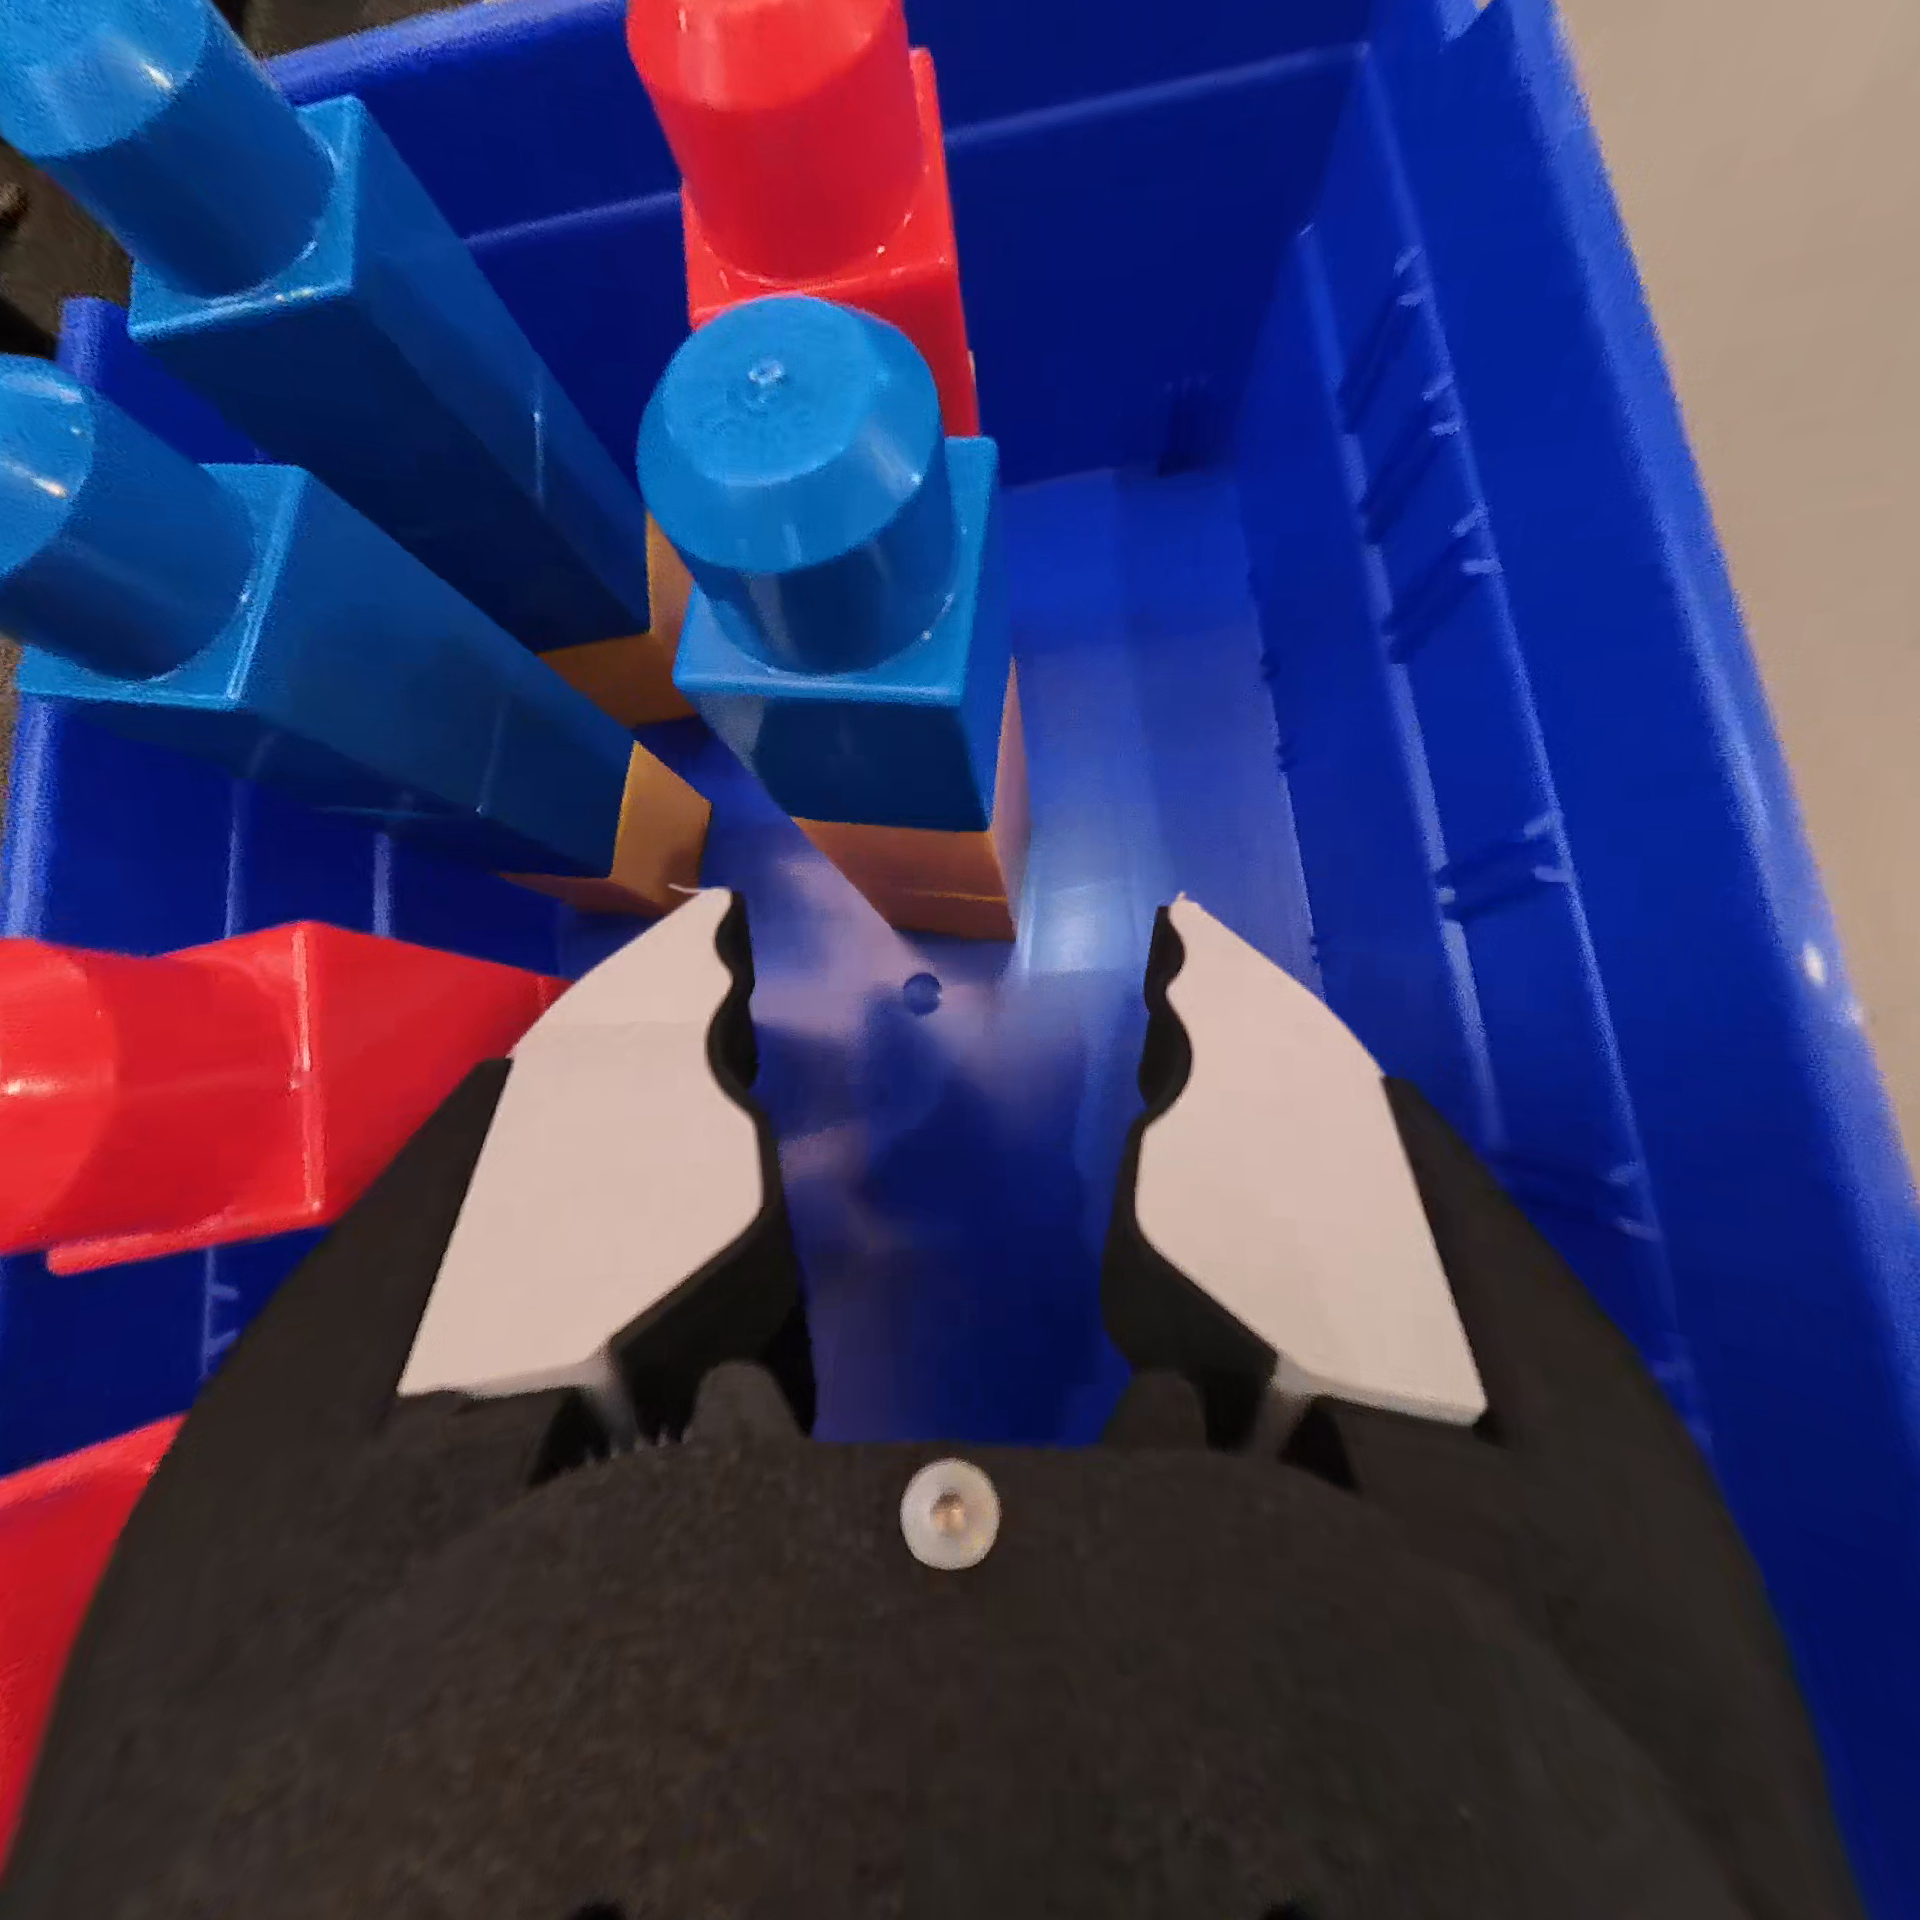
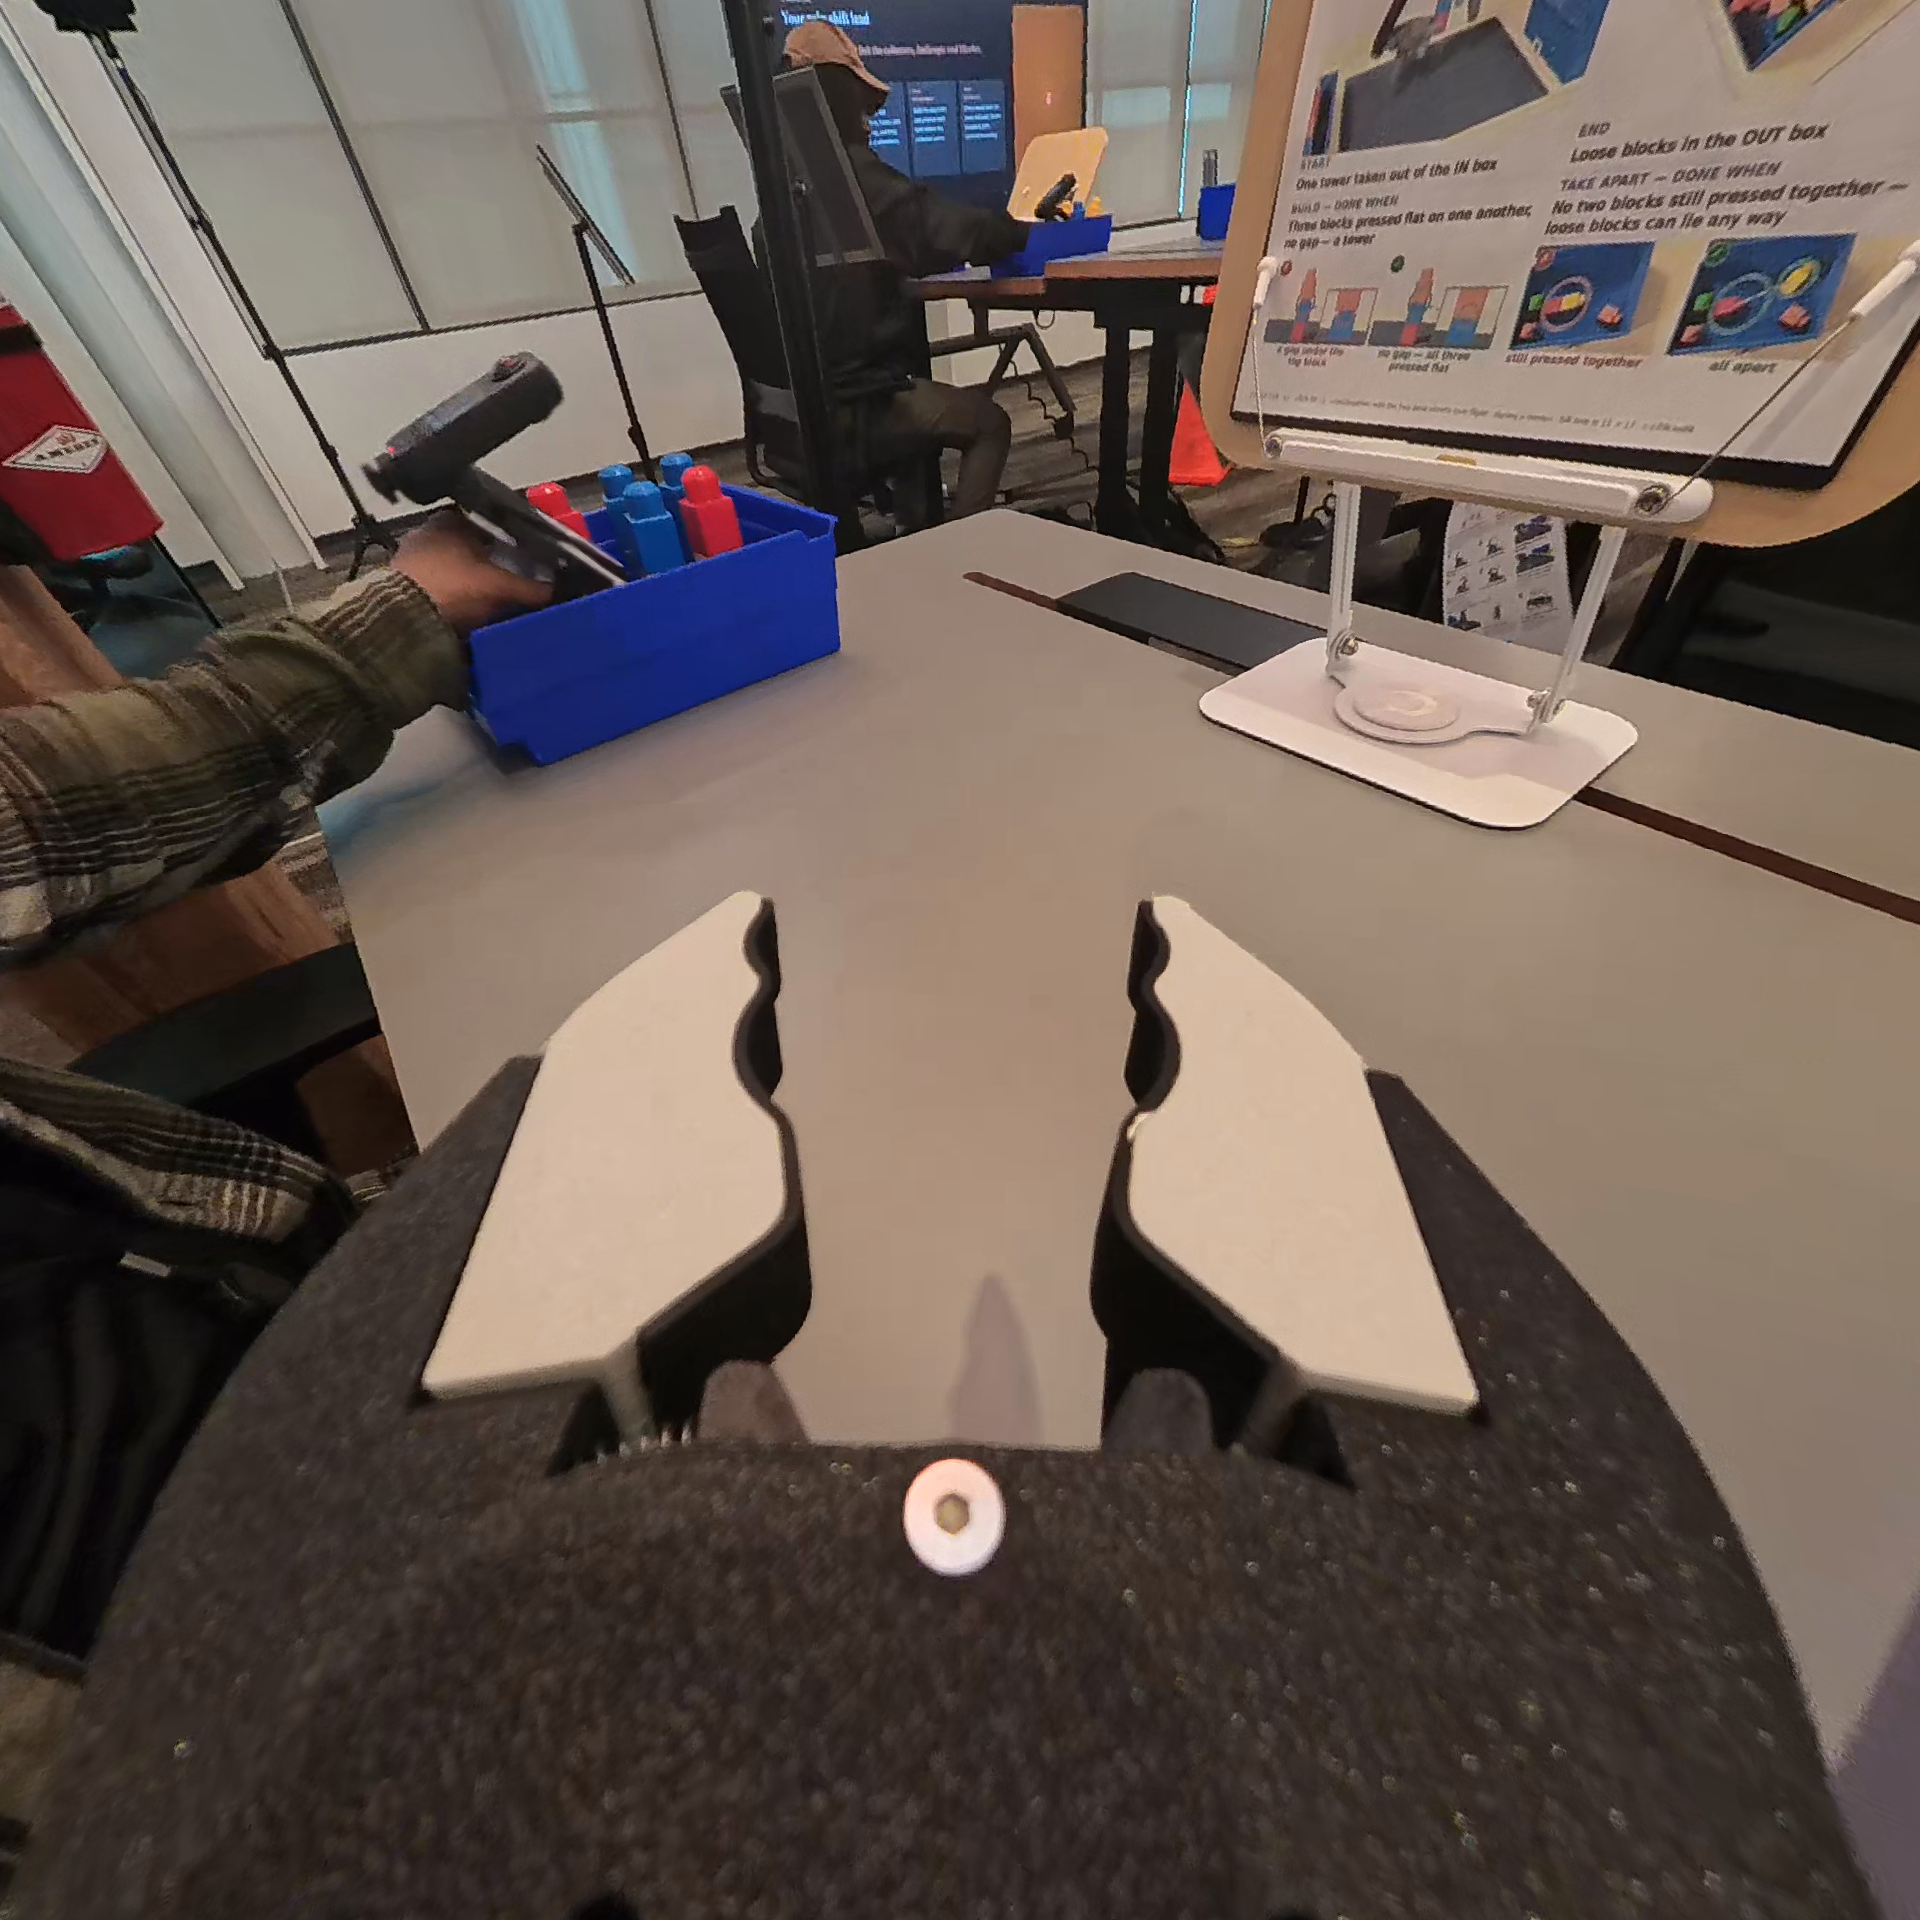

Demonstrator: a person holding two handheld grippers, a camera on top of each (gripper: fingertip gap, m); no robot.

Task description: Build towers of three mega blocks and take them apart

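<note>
My left gripper (image 1: pixel 951 914) is open and empty, reaching down into a blue bin (image 1: pixel 1455 727). Just ahead of its tips stands a tower with a blue top block (image 1: pixel 831 623) over an orange block (image 1: pixel 925 883). Two more blue-topped towers (image 1: pixel 343 416) lean at the left, and a red-topped tower (image 1: pixel 810 187) stands behind. A red block (image 1: pixel 187 1081) sits at the left edge. My right gripper (image 2: pixel 951 914) is open and empty above the grey table (image 2: pixel 1039 810). In the right wrist view the bin (image 2: pixel 665 634) sits far left, with the left gripper (image 2: pixel 488 468) in it.
An instruction board on a white stand (image 2: pixel 1423 727) is at the right rear of the table. A dark strip (image 2: pixel 1174 613) lies behind it. A person's sleeve (image 2: pixel 208 727) reaches to the bin. Another person sits at a far desk (image 2: pixel 883 260). Spacing between my two grippers at the tips: around 65 cm. The red block (image 1: pixel 187 1081) sits 8 cm or so from the ends of my left fingers.
</note>
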